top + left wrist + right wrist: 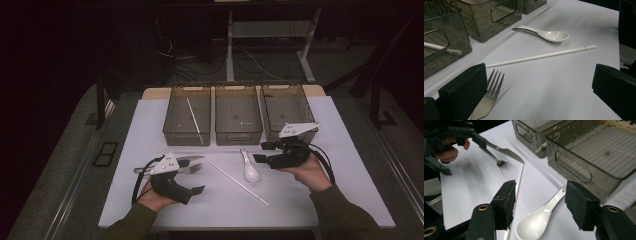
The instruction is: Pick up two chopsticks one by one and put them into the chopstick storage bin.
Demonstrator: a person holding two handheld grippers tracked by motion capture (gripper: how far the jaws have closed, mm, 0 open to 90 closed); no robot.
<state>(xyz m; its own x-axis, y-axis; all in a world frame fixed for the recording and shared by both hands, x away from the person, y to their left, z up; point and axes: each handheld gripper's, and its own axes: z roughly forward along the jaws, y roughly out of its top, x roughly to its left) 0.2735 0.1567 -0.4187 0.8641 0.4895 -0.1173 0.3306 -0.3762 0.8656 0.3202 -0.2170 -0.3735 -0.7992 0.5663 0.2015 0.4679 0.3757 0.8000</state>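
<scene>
Three smoky translucent plastic bins are standing in a row at the far edge of a white, matte tabletop [345, 165], which is sitting in a dim room with a grey floor and cables trailing behind it. At the left, the left tongs [537, 82] are lying low over the sheet with their black, blocky, foam-faced pads spread wide and pinching nothing. A metal fork [489, 95] is lying flat with its tines just inside the left pad, and in the high view a steel knife [186, 159] is resting alongside it, under the grey three-cornered plate. Beyond those tongs a long, thin white stick [541, 56] is stretching slantwise across the sheet. The left bin [187, 121], ribbed on its floor and cut with handle slots, is holding a second white stick [194, 119] leaning inside it. The middle bin [238, 120] is sitting between its neighbours. Further right, a glossy white ceramic spoon [536, 221] is lying bowl-up on the sheet, directly between and just below the spread pads of the right tongs [539, 203], which are hovering open around it without pressing on it; its handle is pointing away toward the bins. The right bin [286, 107] is standing just beyond the right tongs.
</scene>
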